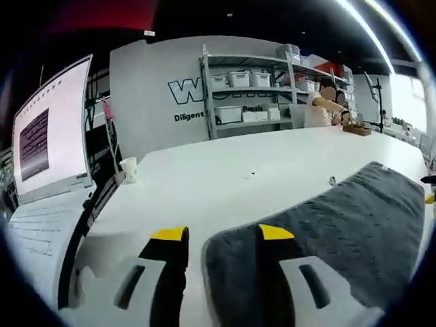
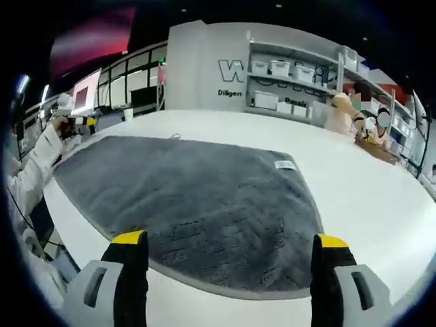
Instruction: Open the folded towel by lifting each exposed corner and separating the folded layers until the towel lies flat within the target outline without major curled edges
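A grey towel (image 2: 191, 197) lies spread on the white table (image 2: 354, 197), with a small white label (image 2: 285, 165) at its far edge. My right gripper (image 2: 230, 240) stands wide open at the towel's near edge, its yellow-tipped jaws on either side of a broad stretch of cloth. In the left gripper view the towel (image 1: 340, 218) runs off to the right. My left gripper (image 1: 222, 234) is open at a rounded corner, one jaw over the towel and the other over bare table (image 1: 204, 177). The left gripper (image 2: 76, 122) also appears far left in the right gripper view, held by a white-sleeved hand.
An open laptop (image 1: 48, 136) stands at the table's left edge with a white cup (image 1: 128, 167) behind it. A small object (image 1: 332, 180) lies near the towel's far side. Shelves with white boxes (image 1: 245, 88) line the back wall, and a person (image 2: 344, 109) sits at the far end.
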Available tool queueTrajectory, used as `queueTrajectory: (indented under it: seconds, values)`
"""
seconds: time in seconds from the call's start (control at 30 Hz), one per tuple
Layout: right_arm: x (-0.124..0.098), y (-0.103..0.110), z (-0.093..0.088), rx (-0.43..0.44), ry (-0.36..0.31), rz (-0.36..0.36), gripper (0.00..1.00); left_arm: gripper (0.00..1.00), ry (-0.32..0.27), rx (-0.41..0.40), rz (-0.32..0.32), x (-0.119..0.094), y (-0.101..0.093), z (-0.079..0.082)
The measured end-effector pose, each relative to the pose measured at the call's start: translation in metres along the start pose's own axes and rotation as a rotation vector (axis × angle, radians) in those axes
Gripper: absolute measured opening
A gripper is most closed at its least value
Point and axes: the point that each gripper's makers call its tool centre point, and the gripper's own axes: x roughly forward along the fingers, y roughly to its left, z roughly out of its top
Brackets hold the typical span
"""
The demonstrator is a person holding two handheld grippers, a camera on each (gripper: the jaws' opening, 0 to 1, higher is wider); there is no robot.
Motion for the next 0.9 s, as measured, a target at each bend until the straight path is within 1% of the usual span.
queueTrajectory:
  seconds: [0.07,0.13,0.2,0.23,0.33,0.37,0.4,0.43,0.47,0.5,0.57,0.67,0.73,0.8,0.83,0.9]
  values:
    - [0.000,0.002,0.000,0.002,0.002,0.003,0.99,0.32,0.003,0.006,-0.002,0.010,0.004,-0.001]
    - [-0.001,0.003,-0.001,-0.001,0.006,0.003,0.99,0.30,0.017,-0.001,-0.009,0.018,0.006,-0.006]
    - [-0.001,0.004,-0.002,-0.005,0.016,0.003,0.99,0.29,0.047,-0.006,-0.020,0.030,0.008,-0.015]
    - [0.000,0.004,-0.003,-0.005,0.019,0.005,0.99,0.27,0.057,0.008,-0.020,0.036,0.009,-0.020]
    - [0.000,0.006,-0.003,-0.006,0.024,0.003,0.99,0.22,0.080,0.018,-0.005,0.047,0.016,-0.031]
    - [0.000,0.006,-0.003,-0.007,0.026,0.004,0.99,0.20,0.099,0.010,0.007,0.051,0.020,-0.038]
    - [0.000,0.006,-0.003,-0.007,0.027,0.004,0.99,0.21,0.104,0.012,0.009,0.052,0.021,-0.041]
    - [-0.001,0.006,-0.004,-0.010,0.032,0.004,0.99,0.22,0.126,0.019,0.008,0.055,0.022,-0.049]
    - [-0.001,0.006,-0.005,-0.012,0.036,0.002,0.99,0.24,0.139,0.007,0.005,0.057,0.022,-0.055]
    - [-0.002,0.005,-0.006,-0.012,0.041,-0.001,0.99,0.25,0.141,-0.005,0.003,0.060,0.022,-0.059]
    - [-0.003,0.004,-0.007,-0.011,0.045,-0.006,0.99,0.23,0.137,-0.019,-0.003,0.063,0.023,-0.064]
    - [-0.005,0.000,-0.009,-0.012,0.060,-0.020,0.99,0.20,0.131,-0.028,-0.001,0.067,0.026,-0.066]
    - [-0.006,-0.001,-0.009,-0.013,0.061,-0.026,0.99,0.19,0.121,-0.031,0.012,0.067,0.031,-0.066]
    - [-0.006,-0.001,-0.008,-0.014,0.061,-0.029,0.99,0.16,0.116,-0.038,0.013,0.067,0.033,-0.066]
    - [-0.007,-0.001,-0.007,-0.014,0.061,-0.030,0.99,0.14,0.117,-0.051,-0.009,0.068,0.031,-0.069]
    - [-0.006,0.000,-0.006,-0.018,0.063,-0.031,0.99,0.11,0.118,-0.058,-0.030,0.070,0.028,-0.073]
